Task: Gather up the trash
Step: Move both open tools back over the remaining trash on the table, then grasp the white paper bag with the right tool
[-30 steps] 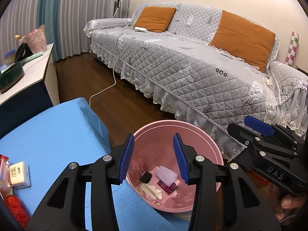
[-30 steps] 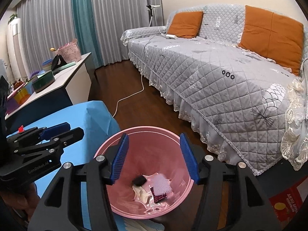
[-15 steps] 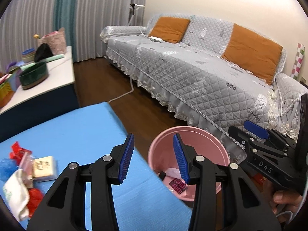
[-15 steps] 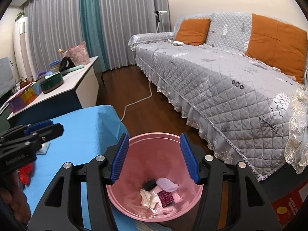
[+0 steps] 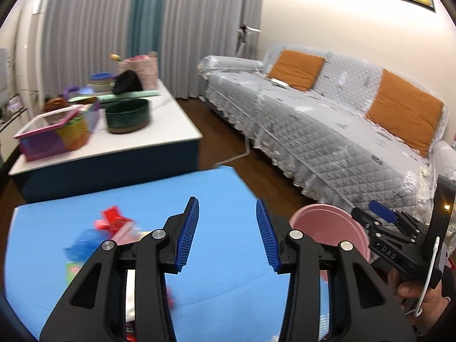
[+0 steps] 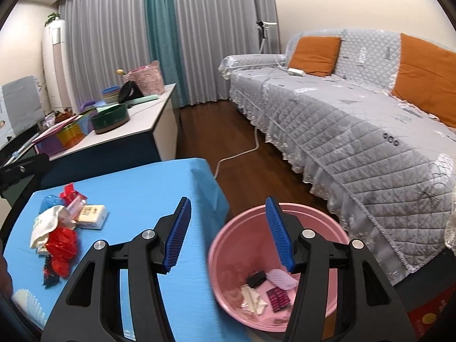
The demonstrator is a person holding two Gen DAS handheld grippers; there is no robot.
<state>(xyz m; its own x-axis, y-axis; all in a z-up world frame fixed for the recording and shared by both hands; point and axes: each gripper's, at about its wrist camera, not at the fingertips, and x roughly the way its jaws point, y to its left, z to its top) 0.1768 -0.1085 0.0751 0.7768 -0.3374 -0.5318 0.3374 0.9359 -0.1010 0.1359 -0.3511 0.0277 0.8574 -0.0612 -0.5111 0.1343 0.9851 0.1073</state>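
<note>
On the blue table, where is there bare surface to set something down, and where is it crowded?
Bare: the blue table between the trash pile and the edge beside the pink bin, under the open right gripper. Crowded: the table's left side, where wrappers cluster. The bin's floor already holds scraps.

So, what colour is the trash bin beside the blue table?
Pink; the trash bin shows best in the right wrist view.

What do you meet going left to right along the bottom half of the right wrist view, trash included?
Pile of wrappers on the blue table → white tissue pack → pink bin holding dropped scraps → grey-covered sofa.
</note>
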